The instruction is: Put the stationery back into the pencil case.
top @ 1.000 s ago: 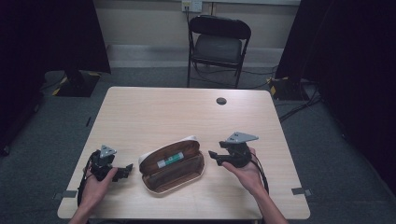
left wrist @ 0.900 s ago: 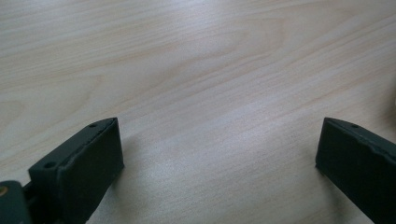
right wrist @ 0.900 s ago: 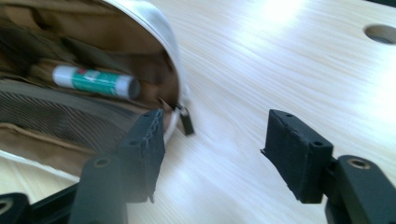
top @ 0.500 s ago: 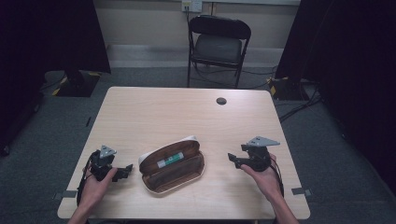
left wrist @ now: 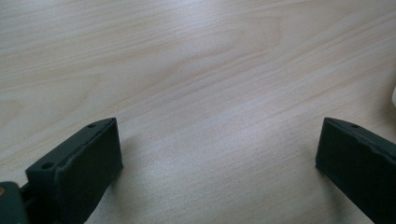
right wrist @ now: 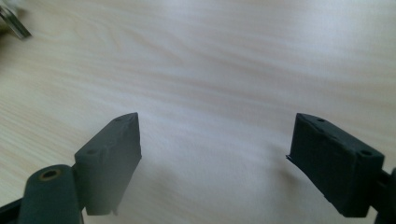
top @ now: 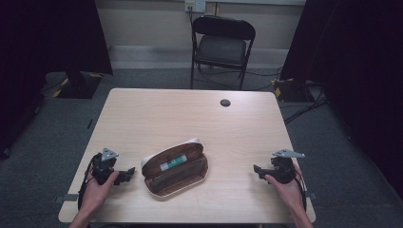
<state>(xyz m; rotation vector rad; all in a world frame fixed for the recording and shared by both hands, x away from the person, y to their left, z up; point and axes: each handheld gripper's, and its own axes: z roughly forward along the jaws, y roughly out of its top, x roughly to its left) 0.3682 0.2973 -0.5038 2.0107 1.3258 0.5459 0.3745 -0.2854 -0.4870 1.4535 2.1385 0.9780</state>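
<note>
Left gripper (left wrist: 219, 154): jaws set wide apart, nothing between them, bare pale wood grain of the tabletop (left wrist: 196, 70) beneath; in the high view it lies at the near left of the tabletop, held by the left hand (top: 97, 190), grey three-cornered plate on top, jaws pointing toward the case. Right gripper (right wrist: 215, 154): jaws likewise spread wide and empty over bare wood; in the high view it sits at the near right, held by the right hand (top: 285, 187), jaws pointing left toward the case, well apart from it. Brown pencil case (top: 176, 167): open, lying at an angle on the near middle of the tabletop between the two grippers, nearer the left one, pale lining showing along its far edge; a slim white and green item (top: 173, 163) lies inside, kind not legible. Small dark round disc (top: 225, 102): far part of the tabletop. Black folding chair (top: 221, 45): on the grey carpet beyond the far edge, facing the tabletop
</note>
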